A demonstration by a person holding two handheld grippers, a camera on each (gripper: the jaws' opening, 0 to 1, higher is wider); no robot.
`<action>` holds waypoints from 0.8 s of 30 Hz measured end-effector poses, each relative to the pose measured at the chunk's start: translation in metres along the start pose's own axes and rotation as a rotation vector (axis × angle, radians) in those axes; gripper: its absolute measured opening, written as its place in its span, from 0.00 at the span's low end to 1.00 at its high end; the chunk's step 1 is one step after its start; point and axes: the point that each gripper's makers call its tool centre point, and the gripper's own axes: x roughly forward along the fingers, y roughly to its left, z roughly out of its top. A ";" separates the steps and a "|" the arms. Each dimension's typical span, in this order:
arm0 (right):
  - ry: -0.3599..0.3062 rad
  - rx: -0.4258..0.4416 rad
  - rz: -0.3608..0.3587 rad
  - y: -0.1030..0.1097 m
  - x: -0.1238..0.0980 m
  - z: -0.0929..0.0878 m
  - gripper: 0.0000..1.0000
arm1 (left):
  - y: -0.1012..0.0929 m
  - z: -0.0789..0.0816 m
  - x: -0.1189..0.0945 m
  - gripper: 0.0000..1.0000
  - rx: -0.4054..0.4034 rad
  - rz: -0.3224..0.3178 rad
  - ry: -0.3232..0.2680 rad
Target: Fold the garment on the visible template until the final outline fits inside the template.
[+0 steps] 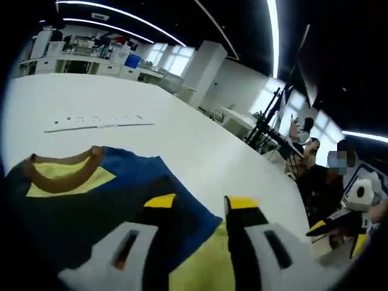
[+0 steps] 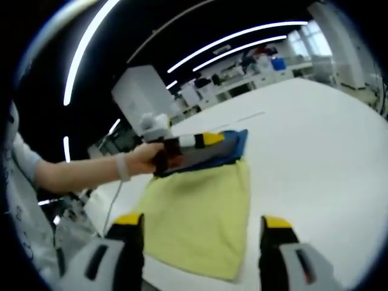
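At the left of the left gripper view, the garment [image 1: 91,194] lies flat on the white table [image 1: 200,151]: a blue and yellow shirt with a brown collar [image 1: 60,173] turned toward the far side. A pale strip [image 1: 100,123] lies on the table beyond it, well apart from the cloth.

Moving right, the left gripper [image 1: 200,203] rises from the bottom edge, its yellow-tipped jaws set a moderate gap apart with blue and yellow cloth showing between them. Whether they pinch the fabric or merely hover over it cannot be told here. Further right, people sit at the room's edge.

In the right gripper view, a person's hand [image 2: 142,159] at the left holds the left gripper down at the dark blue part of the garment. The yellow lower part [image 2: 200,212] spreads toward the camera. No template outline can be made out under it.

At the bottom, the right gripper [image 2: 203,227] stands with jaws spread wide, empty, just short of the near yellow hem.

Handling judgement: the fabric is light, soft and limp, and will sag and drag on the smooth table. Take hold at a hem corner or edge, pinching one layer, and lift before carrying it over.
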 end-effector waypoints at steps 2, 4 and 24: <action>0.001 0.002 0.001 0.000 0.000 0.000 0.77 | 0.001 0.005 -0.006 0.48 0.013 -0.005 -0.010; 0.003 -0.001 0.001 0.000 0.000 0.000 0.77 | 0.008 0.011 -0.014 0.52 0.026 -0.002 -0.019; 0.008 0.003 0.009 -0.002 -0.002 -0.003 0.77 | 0.193 0.044 -0.194 0.31 -0.073 0.407 -0.100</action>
